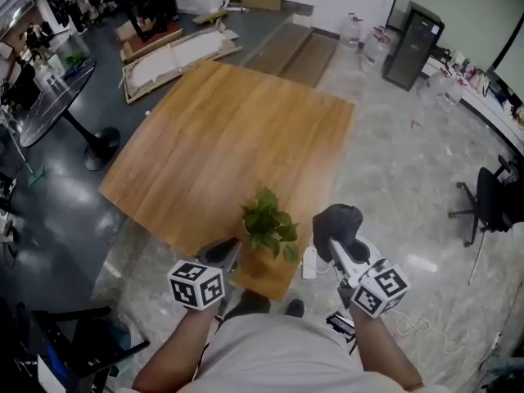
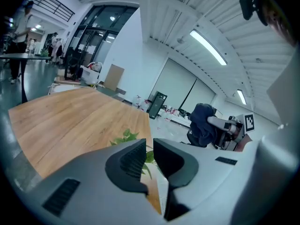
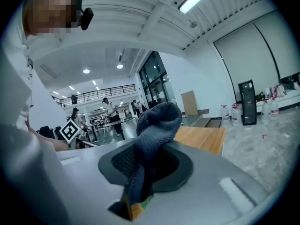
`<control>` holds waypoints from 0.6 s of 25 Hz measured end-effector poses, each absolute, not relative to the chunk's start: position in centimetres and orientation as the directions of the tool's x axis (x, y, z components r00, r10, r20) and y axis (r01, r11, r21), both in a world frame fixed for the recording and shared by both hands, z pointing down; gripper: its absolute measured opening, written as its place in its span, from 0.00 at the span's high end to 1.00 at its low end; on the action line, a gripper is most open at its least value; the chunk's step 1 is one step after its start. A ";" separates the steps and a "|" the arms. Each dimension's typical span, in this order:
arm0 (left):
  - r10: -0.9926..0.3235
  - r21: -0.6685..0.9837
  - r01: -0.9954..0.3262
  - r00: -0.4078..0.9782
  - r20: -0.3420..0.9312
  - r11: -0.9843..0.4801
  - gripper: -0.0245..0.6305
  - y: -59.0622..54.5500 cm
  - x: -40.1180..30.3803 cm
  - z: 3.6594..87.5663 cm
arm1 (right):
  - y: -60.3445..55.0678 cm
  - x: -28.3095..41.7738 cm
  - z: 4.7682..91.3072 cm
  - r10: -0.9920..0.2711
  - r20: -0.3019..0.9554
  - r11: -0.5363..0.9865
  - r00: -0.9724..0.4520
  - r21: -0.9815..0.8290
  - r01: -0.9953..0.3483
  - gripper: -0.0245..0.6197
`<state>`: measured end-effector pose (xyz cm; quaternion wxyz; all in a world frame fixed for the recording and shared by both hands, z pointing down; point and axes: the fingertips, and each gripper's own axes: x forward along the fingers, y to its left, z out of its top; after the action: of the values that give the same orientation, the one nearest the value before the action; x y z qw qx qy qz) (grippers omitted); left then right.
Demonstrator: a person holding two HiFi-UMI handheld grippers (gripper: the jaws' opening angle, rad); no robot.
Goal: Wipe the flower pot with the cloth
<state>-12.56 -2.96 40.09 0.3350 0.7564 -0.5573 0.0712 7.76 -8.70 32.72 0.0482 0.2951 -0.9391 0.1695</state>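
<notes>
A small green plant stands at the near corner of the wooden table; its leaves hide the flower pot from above. My left gripper hovers just left of the plant, jaws nearly together with nothing between them. In the left gripper view the leaves show just beyond the left gripper. My right gripper is off the table's edge to the right of the plant, shut on a dark grey-blue cloth. The cloth bunches above the right gripper.
A round glass table stands far left, with boards on the floor behind the wooden table. Water bottles and a black cabinet are at the back right. An office chair is at the right.
</notes>
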 end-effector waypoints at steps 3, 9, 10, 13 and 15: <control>-0.724 0.479 -0.862 0.436 0.535 -0.164 0.87 -5.6 -14.5 44.1 | -10.8 6.3 34.6 -0.583 0.248 0.714 -0.774 -0.298 -0.633 0.86; -0.583 0.524 -0.833 0.518 0.625 -0.179 0.83 -10.0 -17.5 52.3 | -14.2 3.1 38.9 -0.630 0.334 0.639 -0.702 -0.291 -0.712 0.86; -0.559 0.530 -0.828 0.531 0.637 -0.182 0.82 -10.5 -17.5 53.4 | -14.5 2.9 39.5 -0.636 0.345 0.627 -0.690 -0.291 -0.723 0.86; -0.501 0.544 -0.819 0.554 0.665 -0.184 0.82 -11.8 -17.2 56.2 | -15.5 3.1 41.5 -0.646 0.371 0.594 -0.667 -0.305 -0.745 0.86; -0.476 0.541 -0.821 0.555 0.682 -0.182 0.82 -12.6 -17.0 57.8 | -16.3 3.5 43.0 -0.648 0.386 0.576 -0.657 -0.316 -0.754 0.86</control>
<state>-17.05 -12.58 57.75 0.4693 0.7465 -0.4345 0.1835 3.48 -16.31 42.96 0.1145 0.3980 -0.8803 0.2313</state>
